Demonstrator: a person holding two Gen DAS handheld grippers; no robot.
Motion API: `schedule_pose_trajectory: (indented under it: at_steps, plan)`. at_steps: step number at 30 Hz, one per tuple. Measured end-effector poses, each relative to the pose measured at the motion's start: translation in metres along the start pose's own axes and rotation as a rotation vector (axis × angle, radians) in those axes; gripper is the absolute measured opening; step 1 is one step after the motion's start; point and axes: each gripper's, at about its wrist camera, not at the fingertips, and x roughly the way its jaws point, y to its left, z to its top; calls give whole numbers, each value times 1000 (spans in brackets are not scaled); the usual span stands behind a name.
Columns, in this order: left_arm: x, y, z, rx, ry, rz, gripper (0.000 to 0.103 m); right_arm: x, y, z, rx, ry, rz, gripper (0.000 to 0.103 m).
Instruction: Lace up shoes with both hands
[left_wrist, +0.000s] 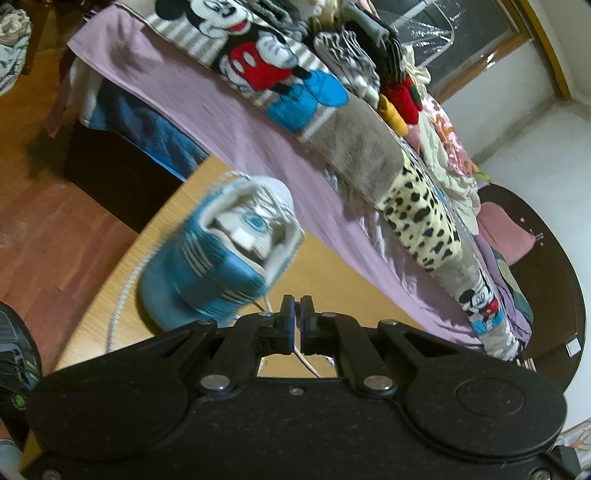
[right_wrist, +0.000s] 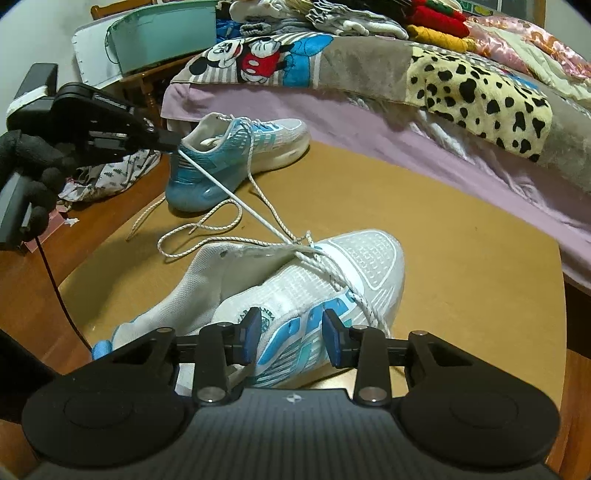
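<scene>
A white and blue shoe (right_wrist: 295, 280) lies tilted on a tan board (right_wrist: 461, 258) right before my right gripper (right_wrist: 291, 334). Its blue pads (right_wrist: 247, 332) sit on either side of the shoe's blue-striped side wall and pinch it. A white lace (right_wrist: 240, 199) runs taut from the shoe's front eyelets up to my left gripper (right_wrist: 171, 142), held by a black-gloved hand (right_wrist: 29, 166). In the left wrist view the left gripper (left_wrist: 297, 314) is shut on that lace (left_wrist: 306, 363). The second shoe (left_wrist: 221, 251) stands heel-first just beyond it, also seen as the far shoe (right_wrist: 240, 155).
Loose speckled lace (right_wrist: 207, 229) loops on the board between the shoes. A bed with a purple sheet (right_wrist: 369, 122) and a patterned blanket (right_wrist: 480, 88) borders the board's far side. Wooden floor (left_wrist: 55, 240) lies left, with a dark sneaker (left_wrist: 14, 369) at the edge.
</scene>
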Motion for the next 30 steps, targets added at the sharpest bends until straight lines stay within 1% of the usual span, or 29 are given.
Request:
schedule_pose_trajectory:
  at_steps: [4, 6, 8, 30]
  plan:
    - [-10, 9, 8, -9, -20, 13, 0, 3, -2, 0, 25, 3, 6, 36]
    - [-15, 14, 11, -16, -31, 21, 0, 4, -3, 0, 43, 6, 17, 33]
    - [-20, 19, 15, -22, -47, 33, 0, 5, -5, 0, 64, 8, 23, 32]
    - [-74, 77, 49, -100, -175, 139, 0, 10, -3, 2, 93, 29, -4, 32]
